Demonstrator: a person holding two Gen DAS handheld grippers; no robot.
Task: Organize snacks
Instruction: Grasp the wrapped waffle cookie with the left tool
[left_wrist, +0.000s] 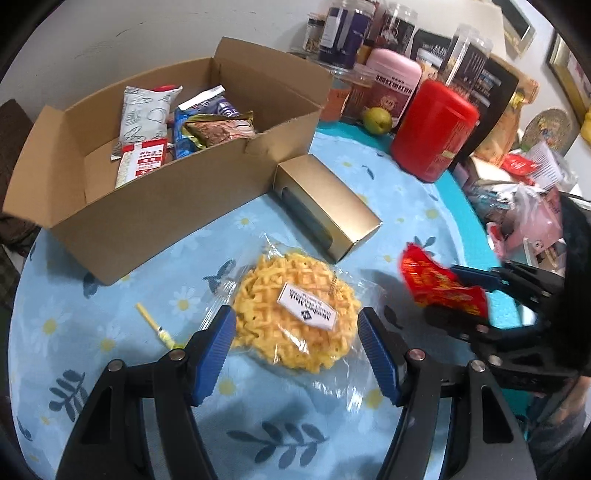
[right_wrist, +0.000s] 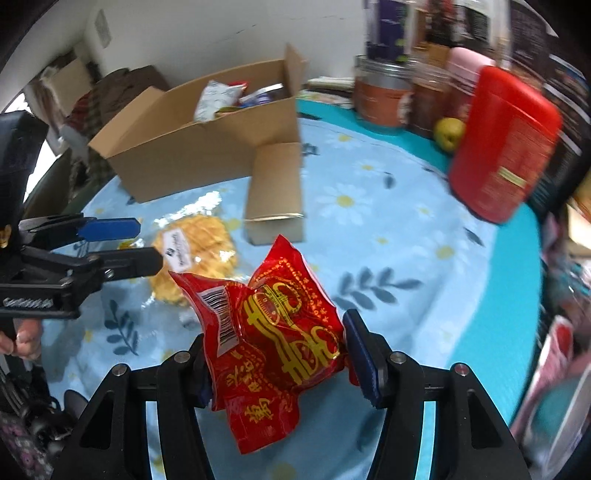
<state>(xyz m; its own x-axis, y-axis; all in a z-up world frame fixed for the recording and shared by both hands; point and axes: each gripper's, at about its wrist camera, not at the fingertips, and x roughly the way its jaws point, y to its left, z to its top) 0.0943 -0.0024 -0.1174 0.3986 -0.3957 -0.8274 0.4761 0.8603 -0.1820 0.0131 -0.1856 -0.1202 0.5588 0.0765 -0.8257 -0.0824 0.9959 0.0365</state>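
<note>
A round yellow lattice snack (left_wrist: 295, 314) in clear wrap lies on the blue flowered tablecloth (left_wrist: 122, 332). My left gripper (left_wrist: 297, 332) hovers over it, open, with a blue pad on either side and neither pressing; the right wrist view shows this gripper (right_wrist: 149, 243) from the side. Off the cloth hangs a red snack packet (right_wrist: 258, 387) with gold lettering, and my right gripper (right_wrist: 275, 328) is shut on it. The left wrist view has that packet (left_wrist: 439, 288) at the right. An open cardboard box (left_wrist: 166, 206) behind holds several snack packets.
A gold carton (left_wrist: 332, 206) lies beside the cardboard box. A red canister (left_wrist: 432, 133), a green fruit (left_wrist: 376, 120) and several jars line the back. A yellow stick (left_wrist: 155, 326) lies at the left. Bags and papers clutter the right edge. A hand (right_wrist: 22, 339) grips the left tool.
</note>
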